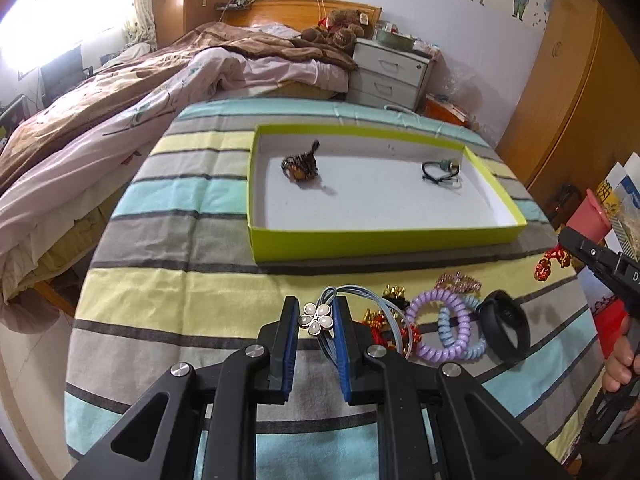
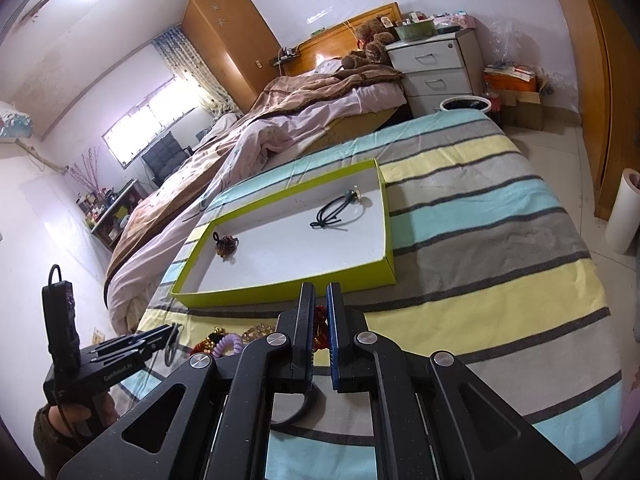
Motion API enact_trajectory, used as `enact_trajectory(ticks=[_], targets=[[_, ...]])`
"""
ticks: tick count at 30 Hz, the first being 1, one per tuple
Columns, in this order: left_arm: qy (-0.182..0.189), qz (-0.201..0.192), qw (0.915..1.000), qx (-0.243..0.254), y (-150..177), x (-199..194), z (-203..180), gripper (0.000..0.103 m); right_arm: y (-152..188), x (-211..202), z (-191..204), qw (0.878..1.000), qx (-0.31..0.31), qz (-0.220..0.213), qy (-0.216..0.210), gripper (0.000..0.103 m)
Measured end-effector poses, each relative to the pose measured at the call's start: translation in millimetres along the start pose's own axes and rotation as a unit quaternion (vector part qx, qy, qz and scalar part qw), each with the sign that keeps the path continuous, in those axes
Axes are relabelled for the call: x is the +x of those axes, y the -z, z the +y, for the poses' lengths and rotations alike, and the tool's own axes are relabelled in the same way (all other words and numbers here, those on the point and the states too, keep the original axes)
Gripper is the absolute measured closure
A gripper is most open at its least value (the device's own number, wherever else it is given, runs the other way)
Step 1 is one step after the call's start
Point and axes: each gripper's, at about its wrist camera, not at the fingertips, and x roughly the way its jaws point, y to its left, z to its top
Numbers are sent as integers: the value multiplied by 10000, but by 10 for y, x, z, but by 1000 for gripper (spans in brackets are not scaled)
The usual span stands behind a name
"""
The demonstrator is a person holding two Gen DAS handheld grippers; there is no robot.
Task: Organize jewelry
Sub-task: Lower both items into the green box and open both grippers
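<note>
The flower hair tie (image 1: 315, 319) is gripped by the left claw (image 1: 315, 312), near the green box (image 1: 372, 242). It should be lifted clear of the neighbouring coils before being carried over the box rim. The right claw (image 2: 320, 300) is kept closed.

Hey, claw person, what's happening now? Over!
Left gripper shut on flower hair tie. Right gripper shut, holding nothing. Green box ahead, path clear.

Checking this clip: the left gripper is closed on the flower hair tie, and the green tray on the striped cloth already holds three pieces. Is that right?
Not quite. The green tray holds two pieces, not three: a brown beaded piece and a black hair tie, as the left wrist view shows. The left gripper is indeed closed on the flower hair tie.
</note>
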Motion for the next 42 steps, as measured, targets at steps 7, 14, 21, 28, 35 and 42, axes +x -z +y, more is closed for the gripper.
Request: enact_trajectory(ticks=[7, 14, 21, 28, 35, 42], targets=[[9, -224, 9997, 122, -229, -127, -6, 86, -203, 37, 139, 9998, -189, -51, -73, 97], [48, -401, 9989, 219, -566, -64, -36, 86, -485, 286, 298, 9987, -512, 45, -40, 97], [72, -305, 9994, 138, -784, 175, -2, 86, -693, 710, 404, 9963, -779, 375, -16, 97], [2, -107, 9998, 140, -879, 477, 35, 86, -798, 1144, 455, 9933, -890, 737, -16, 97], [-18, 94, 9999, 48, -895, 731, 116, 86, -841, 1509, 450, 9900, -906, 1081, -66, 97], [-49, 237, 9997, -51, -918, 875, 201, 86, -835, 1650, 419, 9886, -927, 1187, 27, 97]])
